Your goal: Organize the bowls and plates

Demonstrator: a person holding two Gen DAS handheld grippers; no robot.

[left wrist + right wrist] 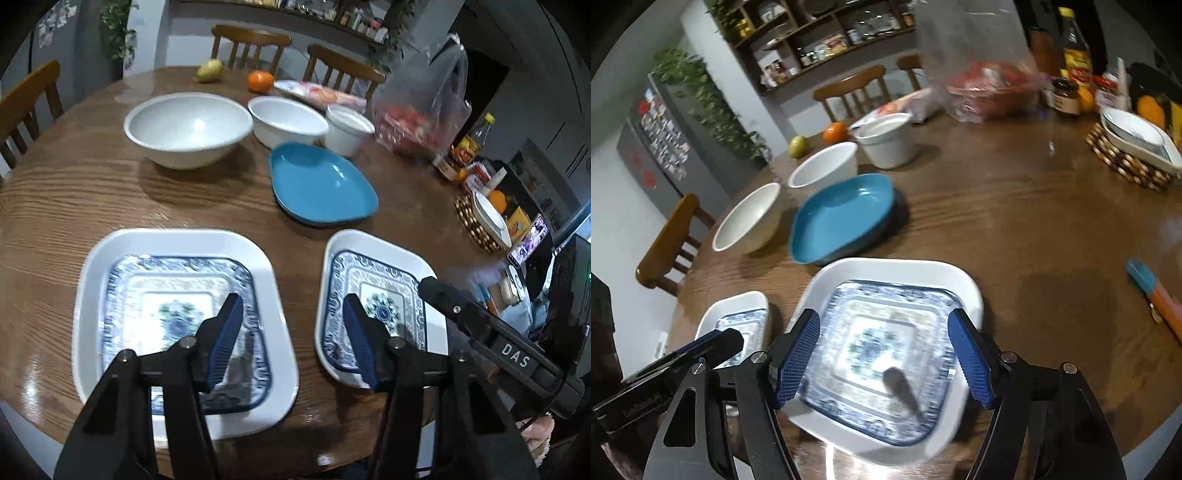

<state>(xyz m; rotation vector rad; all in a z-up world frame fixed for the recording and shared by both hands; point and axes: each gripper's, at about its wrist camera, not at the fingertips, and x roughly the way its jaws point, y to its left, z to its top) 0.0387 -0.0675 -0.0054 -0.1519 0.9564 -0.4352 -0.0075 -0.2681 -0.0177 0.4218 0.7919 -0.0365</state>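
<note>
Both hand-held grippers hang with their jaws spread and nothing between them: the left hand-held gripper (293, 336) above the gap between the two patterned plates, the right hand-held gripper (884, 360) straight over the right-hand one.

From where I stand, the sorting looks barely begun. Nothing is stacked. Two white square plates with blue patterns lie side by side at the near edge of the counter (74, 192), the left patterned plate (184, 325) and the right patterned plate (886, 354) close together but apart. Behind them sits a blue plate (321, 184), alone. Further back three white bowls stand in a row: the large bowl (188, 127), the middle bowl (286, 120) just beside it, and the small bowl (349, 129) next to that. An orange (260, 81), a pear-like fruit (209, 70) and a plastic bag (424, 110) sit beyond.

I would judge that the plates remain to be piled and the bowls nested. The right patterned plate lies directly beneath the right fingers, with its rims outside them.
</note>
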